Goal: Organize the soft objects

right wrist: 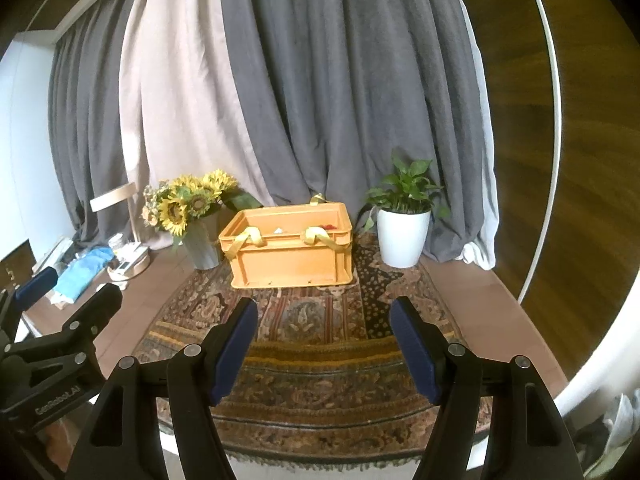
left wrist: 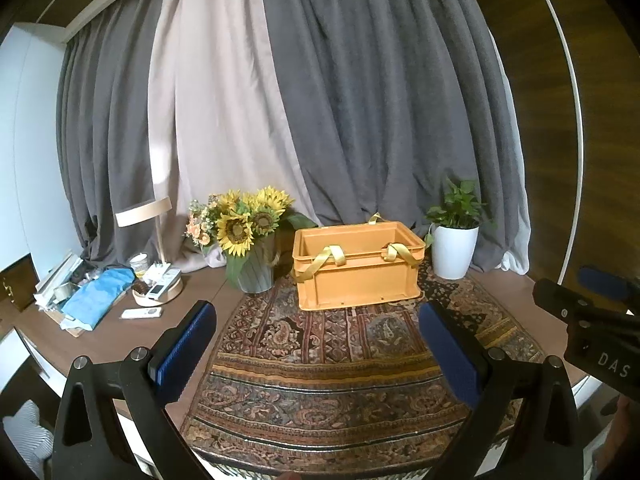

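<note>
An orange plastic crate (left wrist: 357, 268) (right wrist: 289, 249) with yellow strap handles stands at the back of a patterned rug (left wrist: 320, 368) (right wrist: 316, 360) on the table. In the right wrist view something small, white and red, shows inside it. My left gripper (left wrist: 318, 316) hangs open over the near part of the rug, nothing between its blue pads, well short of the crate. My right gripper (right wrist: 322, 314) is open too and holds nothing. Each gripper shows at the edge of the other's view, the right one (left wrist: 600, 320) beside the left one (right wrist: 52, 320).
A vase of sunflowers (left wrist: 248, 236) (right wrist: 192, 216) stands left of the crate, a white potted plant (left wrist: 456, 240) (right wrist: 402, 228) to its right. Far left lie a blue cloth (left wrist: 100, 296), remotes on a round tray (left wrist: 160, 284) and a lamp. Grey curtains hang behind.
</note>
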`<state>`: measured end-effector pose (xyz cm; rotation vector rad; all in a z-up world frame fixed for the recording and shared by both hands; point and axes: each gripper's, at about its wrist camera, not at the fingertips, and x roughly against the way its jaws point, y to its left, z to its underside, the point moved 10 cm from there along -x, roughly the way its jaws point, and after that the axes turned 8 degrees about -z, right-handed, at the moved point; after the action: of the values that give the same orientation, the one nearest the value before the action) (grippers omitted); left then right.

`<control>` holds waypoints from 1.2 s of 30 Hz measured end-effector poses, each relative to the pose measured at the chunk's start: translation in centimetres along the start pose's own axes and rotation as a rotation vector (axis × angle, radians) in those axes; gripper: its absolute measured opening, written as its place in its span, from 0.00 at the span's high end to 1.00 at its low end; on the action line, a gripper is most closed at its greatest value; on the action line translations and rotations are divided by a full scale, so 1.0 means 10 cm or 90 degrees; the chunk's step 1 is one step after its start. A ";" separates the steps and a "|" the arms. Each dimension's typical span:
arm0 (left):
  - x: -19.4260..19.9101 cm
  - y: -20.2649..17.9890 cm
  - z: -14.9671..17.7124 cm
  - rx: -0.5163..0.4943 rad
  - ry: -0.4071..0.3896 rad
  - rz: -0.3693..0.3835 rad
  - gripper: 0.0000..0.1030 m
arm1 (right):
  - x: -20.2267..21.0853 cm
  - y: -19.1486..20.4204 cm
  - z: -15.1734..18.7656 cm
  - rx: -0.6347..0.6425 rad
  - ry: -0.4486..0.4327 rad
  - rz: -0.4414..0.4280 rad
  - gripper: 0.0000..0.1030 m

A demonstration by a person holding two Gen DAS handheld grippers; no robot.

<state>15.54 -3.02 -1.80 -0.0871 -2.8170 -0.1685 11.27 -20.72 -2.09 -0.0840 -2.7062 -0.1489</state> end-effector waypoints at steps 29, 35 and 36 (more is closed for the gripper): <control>0.29 -0.01 0.02 -0.008 -0.017 0.004 0.00 | 0.25 0.02 0.14 -0.004 0.002 0.005 0.32; 0.31 0.00 0.04 -0.007 -0.018 0.004 0.00 | 0.25 0.03 0.15 -0.004 0.003 0.004 0.32; 0.32 0.01 0.04 -0.007 -0.018 0.003 0.00 | 0.26 0.03 0.16 -0.003 0.003 0.004 0.32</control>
<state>12.42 -2.79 -1.13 -0.1002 -2.8443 -0.1826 8.32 -20.20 -2.40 -0.0945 -2.7003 -0.1542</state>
